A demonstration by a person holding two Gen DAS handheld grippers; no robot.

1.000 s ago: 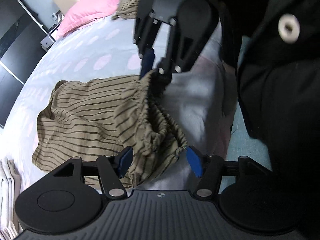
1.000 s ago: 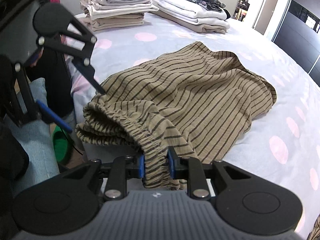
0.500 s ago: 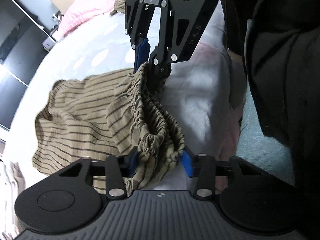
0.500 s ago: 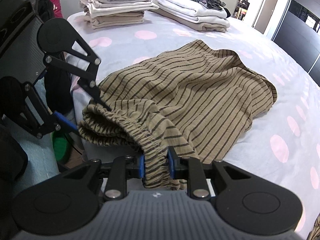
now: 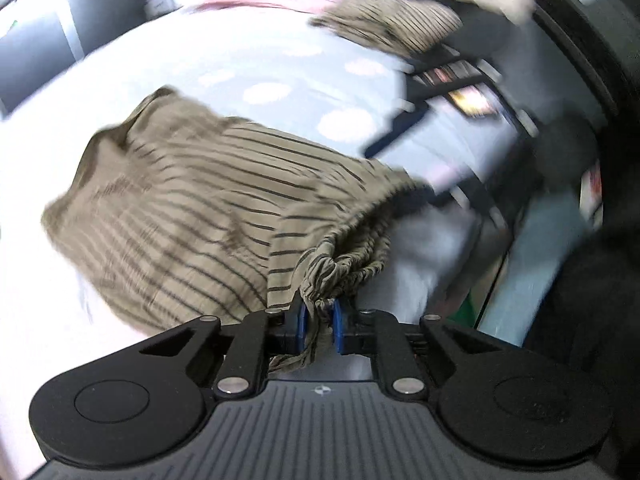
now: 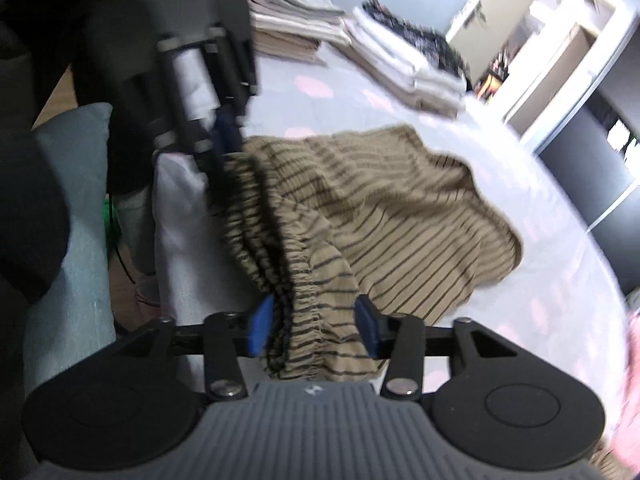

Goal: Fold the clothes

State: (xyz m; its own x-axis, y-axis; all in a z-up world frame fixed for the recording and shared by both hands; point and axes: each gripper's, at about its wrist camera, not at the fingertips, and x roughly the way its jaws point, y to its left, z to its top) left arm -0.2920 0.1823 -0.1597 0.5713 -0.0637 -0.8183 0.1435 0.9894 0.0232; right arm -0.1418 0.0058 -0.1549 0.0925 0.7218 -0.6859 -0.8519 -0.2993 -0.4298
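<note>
One olive striped garment [image 5: 192,208], crinkled with a gathered elastic waistband, lies on the pink-dotted bed [image 5: 248,68]. Left claw [image 5: 317,322] is clenched on the waistband. Right claw [image 6: 314,330] is released, straddling it. Two folded stacks [image 6: 340,36] sit far.

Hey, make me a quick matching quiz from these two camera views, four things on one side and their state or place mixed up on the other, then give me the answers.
Column one:
1. left tool
2. right tool
3. striped garment
4. folded stacks

Column two:
A. open, blue pads either side of the elastic waistband
B. at the far end of the bed, behind the garment
C. shut, pinching the bunched waistband
D. spread out loosely on the spotted bed cover

Pairs: 1-C, 2-A, 3-D, 4-B
</note>
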